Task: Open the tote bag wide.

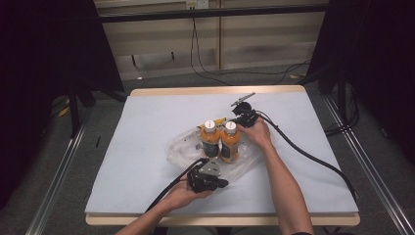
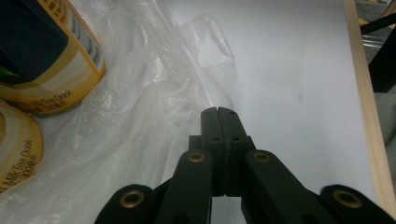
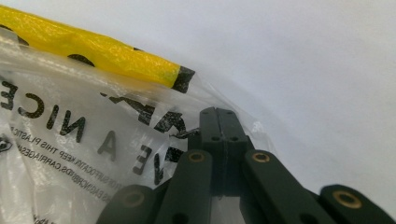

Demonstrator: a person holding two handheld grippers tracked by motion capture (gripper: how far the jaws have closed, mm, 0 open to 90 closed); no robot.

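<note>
On the grey table mat: two bottles standing in a floppy clear bag, a gripper pinched shut at each end.

High view: the bottles stand upright side by side, touching, mid-table on the plastic bag, with the left gripper at the near edge and the right gripper at the far edge. Left gripper view: its jaws are fully together at the bag's crinkled rim; can't tell if any film is caught. Right gripper view: jaws closed too, and a bit of the printed bag seems nipped between them. My guess is the film is thin, slippery and tears easily, while full bottles are heavy, so grab bunched rim, not a single layer.
</note>
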